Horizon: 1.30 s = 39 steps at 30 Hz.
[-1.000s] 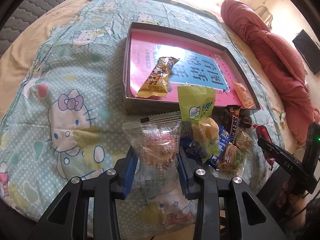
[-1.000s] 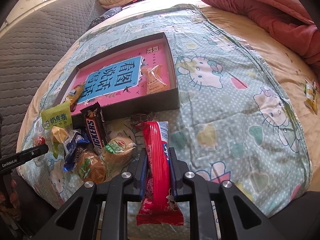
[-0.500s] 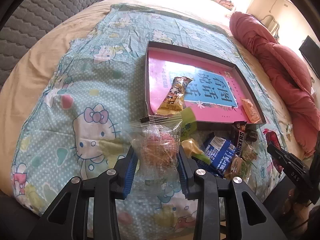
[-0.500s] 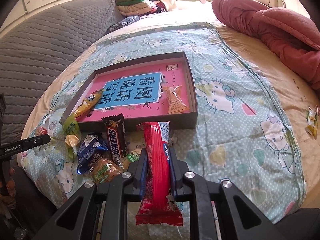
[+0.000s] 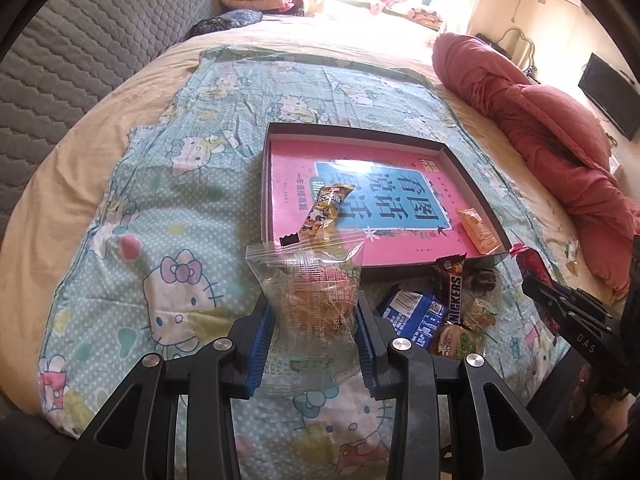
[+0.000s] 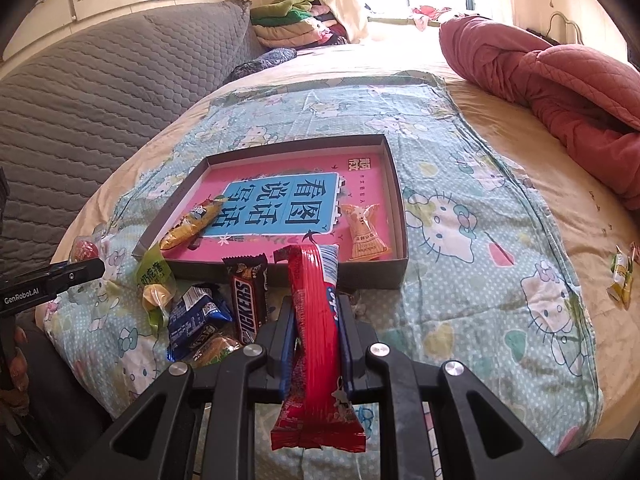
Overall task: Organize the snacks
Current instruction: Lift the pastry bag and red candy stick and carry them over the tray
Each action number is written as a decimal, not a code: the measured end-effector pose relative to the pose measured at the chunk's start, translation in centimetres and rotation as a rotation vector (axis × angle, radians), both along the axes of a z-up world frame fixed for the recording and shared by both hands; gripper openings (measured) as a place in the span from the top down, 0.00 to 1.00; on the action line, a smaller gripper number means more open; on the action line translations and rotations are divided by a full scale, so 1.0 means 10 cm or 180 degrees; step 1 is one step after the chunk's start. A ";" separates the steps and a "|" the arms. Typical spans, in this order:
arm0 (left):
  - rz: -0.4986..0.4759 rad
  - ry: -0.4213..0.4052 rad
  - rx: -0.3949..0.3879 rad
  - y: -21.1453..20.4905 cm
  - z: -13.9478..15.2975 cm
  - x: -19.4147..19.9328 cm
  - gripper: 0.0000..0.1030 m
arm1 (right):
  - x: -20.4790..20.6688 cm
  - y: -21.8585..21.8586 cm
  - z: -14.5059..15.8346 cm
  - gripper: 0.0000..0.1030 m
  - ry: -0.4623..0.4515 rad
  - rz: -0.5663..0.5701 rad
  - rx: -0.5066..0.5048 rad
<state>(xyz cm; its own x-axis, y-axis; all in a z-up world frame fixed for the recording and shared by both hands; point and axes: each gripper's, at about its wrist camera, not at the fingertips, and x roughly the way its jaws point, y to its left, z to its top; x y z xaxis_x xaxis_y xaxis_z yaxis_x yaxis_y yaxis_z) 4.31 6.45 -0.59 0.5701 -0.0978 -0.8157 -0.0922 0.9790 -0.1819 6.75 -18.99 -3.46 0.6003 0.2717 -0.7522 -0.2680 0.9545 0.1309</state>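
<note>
Now I have the left gripper (image 5: 316, 344) clamped on the clear snack bag (image 5: 310, 304) and the right gripper (image 6: 316, 344) clamped on the red snack pack (image 6: 316, 332), both hanging at 6 o'clock of the shallow box (image 6: 394, 276) on the bed; I judge it best to carry each over the near wall and let go low on bare pink floor, away from the two snacks already inside. From the left view the clear bag hides part of the near wall, and I cannot read the small wrappers in the pile (image 6: 208, 316) at 7 o'clock of the box.
</note>
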 end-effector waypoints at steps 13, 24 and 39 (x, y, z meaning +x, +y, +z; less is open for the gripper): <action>-0.0102 -0.0158 0.0051 -0.22 0.09 0.14 0.62 | 0.12 0.11 0.10 0.81 -0.0186 0.0104 0.0041; -0.0131 -0.0156 0.0049 -0.28 0.01 0.37 0.62 | 0.37 0.07 0.10 0.81 -0.0220 0.0114 0.0140; -0.0210 -0.0251 0.0054 -0.36 -0.05 0.71 0.62 | 0.69 0.04 0.14 0.81 -0.0291 0.0090 0.0291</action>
<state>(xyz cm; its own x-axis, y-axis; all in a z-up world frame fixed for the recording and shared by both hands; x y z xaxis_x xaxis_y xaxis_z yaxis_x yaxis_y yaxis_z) 11.44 2.81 -1.07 0.6253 -0.1239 -0.7705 -0.0134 0.9855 -0.1694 13.64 -18.59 -2.09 0.6564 0.3544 -0.6660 -0.3095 0.9316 0.1906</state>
